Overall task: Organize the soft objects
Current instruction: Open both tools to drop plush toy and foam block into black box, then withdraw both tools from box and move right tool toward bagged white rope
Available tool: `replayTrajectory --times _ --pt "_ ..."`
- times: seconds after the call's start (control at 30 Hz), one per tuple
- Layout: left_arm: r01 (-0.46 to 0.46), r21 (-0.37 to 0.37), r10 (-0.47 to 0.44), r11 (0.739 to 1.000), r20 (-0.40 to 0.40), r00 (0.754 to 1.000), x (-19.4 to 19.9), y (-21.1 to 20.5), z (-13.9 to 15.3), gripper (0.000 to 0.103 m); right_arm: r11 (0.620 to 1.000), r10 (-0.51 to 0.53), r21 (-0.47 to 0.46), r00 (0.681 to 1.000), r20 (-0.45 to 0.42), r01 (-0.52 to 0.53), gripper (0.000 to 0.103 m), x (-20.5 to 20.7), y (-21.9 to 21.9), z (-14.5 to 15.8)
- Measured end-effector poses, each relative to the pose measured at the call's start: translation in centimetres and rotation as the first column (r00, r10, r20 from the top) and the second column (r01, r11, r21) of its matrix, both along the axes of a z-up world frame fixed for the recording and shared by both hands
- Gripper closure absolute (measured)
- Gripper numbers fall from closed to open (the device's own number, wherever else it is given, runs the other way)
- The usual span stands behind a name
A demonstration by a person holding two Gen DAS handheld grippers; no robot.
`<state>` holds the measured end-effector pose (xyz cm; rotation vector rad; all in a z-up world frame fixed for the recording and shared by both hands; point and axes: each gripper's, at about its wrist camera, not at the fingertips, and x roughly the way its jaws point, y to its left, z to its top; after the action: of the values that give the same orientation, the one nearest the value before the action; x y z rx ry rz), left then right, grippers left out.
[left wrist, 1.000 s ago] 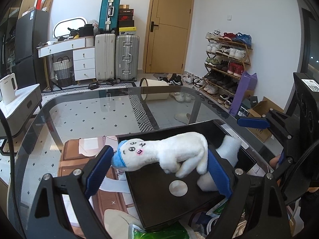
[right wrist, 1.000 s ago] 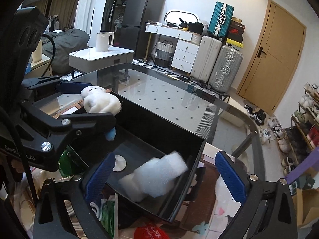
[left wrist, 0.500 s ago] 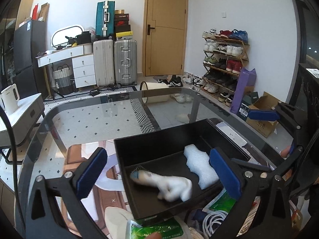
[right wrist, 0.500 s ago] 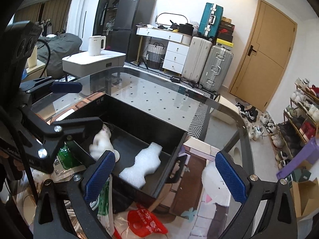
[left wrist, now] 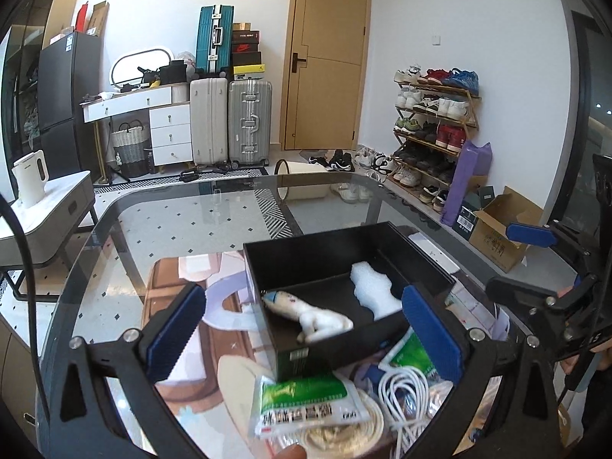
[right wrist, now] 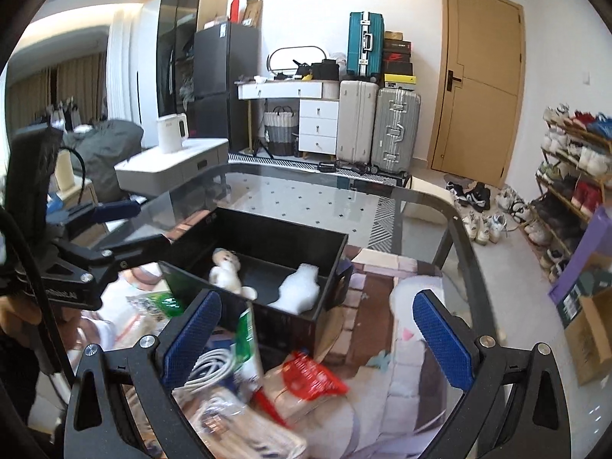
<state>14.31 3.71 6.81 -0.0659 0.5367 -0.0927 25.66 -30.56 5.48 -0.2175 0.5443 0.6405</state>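
A black box (left wrist: 290,254) stands on the glass table. Inside it lie a white plush toy with a blue cap (left wrist: 310,311) and a white foam piece (left wrist: 373,292). The box (right wrist: 267,237), plush (right wrist: 227,271) and foam (right wrist: 300,288) also show in the right wrist view. My left gripper (left wrist: 302,334) is open and empty, held back from the box's near wall. My right gripper (right wrist: 317,332) is open and empty, above the clutter in front of the box.
In front of the box lie a green-and-white packet (left wrist: 306,401), a white cable coil (left wrist: 405,386), a red wrapper (right wrist: 313,378) and other packets. A patterned mat (left wrist: 183,275) covers part of the glass table (left wrist: 172,214). Suitcases, a shoe rack and a door stand behind.
My left gripper has let go of the plush, which now lies in the box. Both grippers have pulled back and up from the box. The foam piece has settled flat inside.
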Motion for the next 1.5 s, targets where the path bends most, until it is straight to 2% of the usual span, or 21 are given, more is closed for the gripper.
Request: replayTrajectory --times 0.37,0.7,0.9,1.1,1.3,1.5 --pt "-0.003 0.016 0.003 1.0 0.001 1.0 -3.4 -0.5 -0.8 0.0 0.997 -0.035 0.062 0.999 0.001 0.035 0.001 -4.1 -2.0 0.0" --pt "-0.016 -0.003 0.016 1.0 -0.028 0.999 -5.1 0.0 -2.2 0.0 0.996 -0.046 0.079 0.997 -0.063 0.051 0.001 -5.7 -2.5 -1.6" --pt "-0.027 -0.02 0.026 0.999 -0.05 0.998 -5.6 0.5 -3.4 0.0 0.997 -0.039 0.056 0.995 -0.092 0.044 0.001 -6.0 -2.2 -3.2" --pt "-0.036 0.008 0.036 0.999 -0.064 0.997 -5.6 0.3 -4.7 0.0 0.999 -0.018 0.039 0.995 -0.098 0.022 0.001 -6.3 -2.0 -4.0" --pt "-0.036 -0.002 0.036 0.999 -0.072 0.997 -5.5 0.3 -5.3 0.0 1.0 0.006 -0.009 0.991 -0.136 -0.007 0.001 -6.3 -1.4 -5.8" --pt "-0.041 -0.007 0.04 0.999 -0.071 0.997 -5.6 0.3 -5.7 0.0 0.999 0.039 -0.014 0.987 -0.155 -0.041 0.001 -6.6 -0.8 -6.6"
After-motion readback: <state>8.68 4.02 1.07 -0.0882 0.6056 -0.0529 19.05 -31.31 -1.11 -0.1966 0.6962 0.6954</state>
